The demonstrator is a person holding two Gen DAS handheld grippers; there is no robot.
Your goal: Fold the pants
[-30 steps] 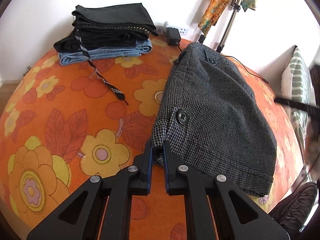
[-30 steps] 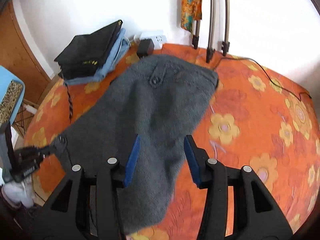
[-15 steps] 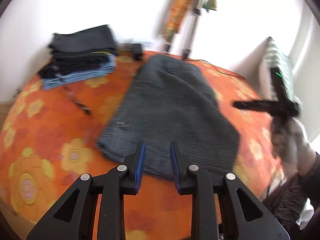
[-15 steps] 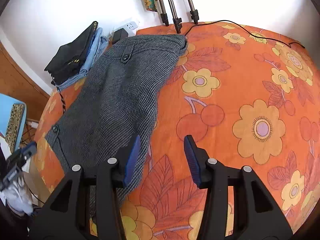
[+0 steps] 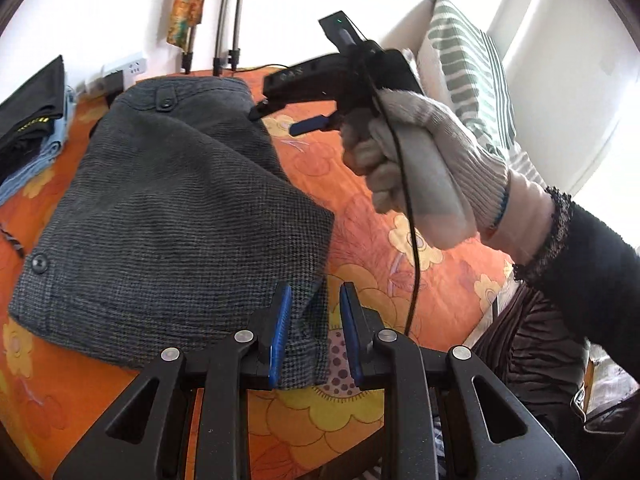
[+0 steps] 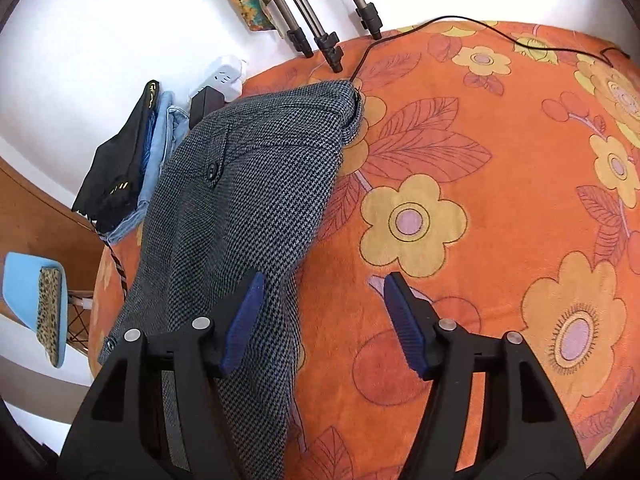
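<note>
Grey houndstooth pants (image 5: 172,220) lie folded flat on the orange flowered bed; they also show in the right wrist view (image 6: 248,208). My left gripper (image 5: 314,332) is open, its blue pads on either side of the pants' near right corner. My right gripper (image 6: 322,320) is open and empty, hovering over the pants' right edge and the bedspread. It also shows in the left wrist view (image 5: 280,118), held by a gloved hand above the far right side of the pants.
A stack of folded dark and blue pants (image 5: 32,116) sits at the far left, also in the right wrist view (image 6: 136,160). A power strip (image 6: 224,80), tripod legs (image 6: 320,40) and a black cable (image 6: 440,24) lie by the wall. A striped pillow (image 5: 472,76) stands at the right.
My left gripper let go of the pants' left corner, opened and moved right to the near right corner. My right gripper moved forward along the pants' right edge, staying open.
</note>
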